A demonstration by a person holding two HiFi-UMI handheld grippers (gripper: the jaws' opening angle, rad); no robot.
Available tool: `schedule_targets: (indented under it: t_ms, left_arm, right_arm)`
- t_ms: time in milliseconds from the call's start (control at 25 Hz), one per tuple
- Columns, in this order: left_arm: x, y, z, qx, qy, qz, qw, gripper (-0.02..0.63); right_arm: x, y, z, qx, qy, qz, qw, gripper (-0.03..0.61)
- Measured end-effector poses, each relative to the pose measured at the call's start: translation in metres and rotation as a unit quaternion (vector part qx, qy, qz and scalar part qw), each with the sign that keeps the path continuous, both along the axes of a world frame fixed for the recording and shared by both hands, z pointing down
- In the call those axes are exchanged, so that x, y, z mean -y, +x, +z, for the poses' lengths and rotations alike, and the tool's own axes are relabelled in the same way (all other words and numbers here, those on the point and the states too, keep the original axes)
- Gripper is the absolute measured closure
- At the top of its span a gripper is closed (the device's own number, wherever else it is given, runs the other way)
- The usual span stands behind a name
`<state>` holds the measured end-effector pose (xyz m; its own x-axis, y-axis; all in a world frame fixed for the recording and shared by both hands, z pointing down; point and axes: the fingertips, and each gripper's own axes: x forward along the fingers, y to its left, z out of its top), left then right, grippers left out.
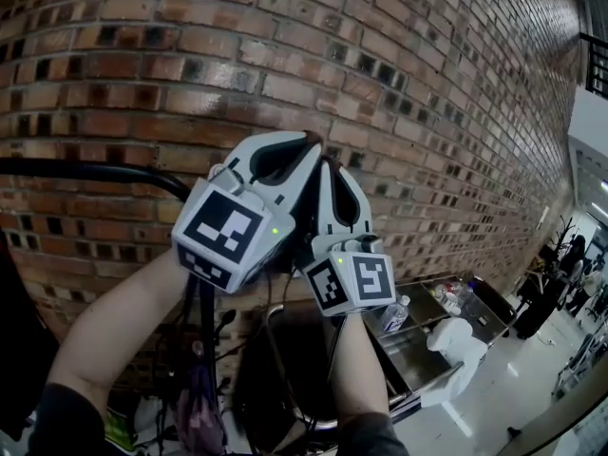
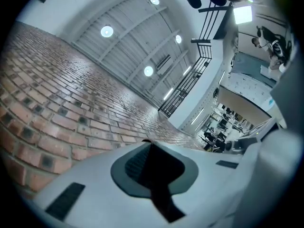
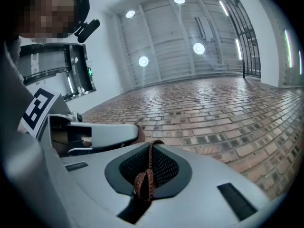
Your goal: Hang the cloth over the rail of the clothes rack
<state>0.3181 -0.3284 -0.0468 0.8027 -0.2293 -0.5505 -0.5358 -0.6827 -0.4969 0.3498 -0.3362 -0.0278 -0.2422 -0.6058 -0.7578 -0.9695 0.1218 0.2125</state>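
Observation:
Both grippers are raised side by side in front of a brick wall (image 1: 399, 84). My right gripper (image 3: 151, 144) is shut on a thin fold of reddish-brown woven cloth (image 3: 144, 178) that runs down between its pads. My left gripper (image 1: 306, 146) is shut too, with a brown bit of cloth (image 1: 312, 140) at its tip. That bit shows again at the left gripper's tip (image 3: 135, 132) in the right gripper view. In the left gripper view the slot between the jaws (image 2: 148, 142) is dark. The black rail (image 1: 95, 171) of the rack curves in from the left, below and left of the grippers.
The rack's dark post (image 1: 204, 331) drops below my left forearm. A metal table (image 1: 418, 350) with a water bottle (image 1: 396, 313) and a white object (image 1: 456, 345) stands at lower right. People (image 1: 556, 283) stand far right. A black railing (image 2: 190, 80) hangs overhead.

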Motion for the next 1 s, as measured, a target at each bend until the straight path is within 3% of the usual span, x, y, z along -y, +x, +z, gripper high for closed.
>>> schedule_targets:
  t_ms: [160,280,360,560,800,1000]
  left_arm:
    - [-0.008,-0.011,-0.028,-0.001,0.063,-0.027,0.9976,0.58]
    - [-0.007,-0.019,-0.042,0.032,0.121,-0.072,0.9895,0.578]
    - [0.003,-0.027,-0.049,0.062,0.14,-0.098,0.9833,0.578]
    - [0.048,-0.068,-0.066,0.113,0.143,-0.16,0.9702,0.578]
    - [0.083,-0.14,-0.074,0.096,0.121,-0.202,0.9671,0.578]
    - [0.094,-0.196,-0.072,0.093,0.13,-0.231,0.9596,0.578]
  right_arm:
    - [-0.003,-0.003,-0.005,0.008,0.01,-0.002,1.0,0.559]
    - [-0.001,-0.009,-0.005,0.004,0.016,-0.001,1.0,0.56]
    - [0.003,-0.016,-0.005,0.002,0.014,-0.005,1.0,0.56]
    - [0.01,-0.035,-0.007,0.001,0.013,-0.009,1.0,0.558]
    - [0.01,-0.079,-0.016,-0.029,0.029,-0.008,0.999,0.56]
    - [0.011,-0.133,-0.021,-0.078,0.054,-0.011,0.995,0.56]
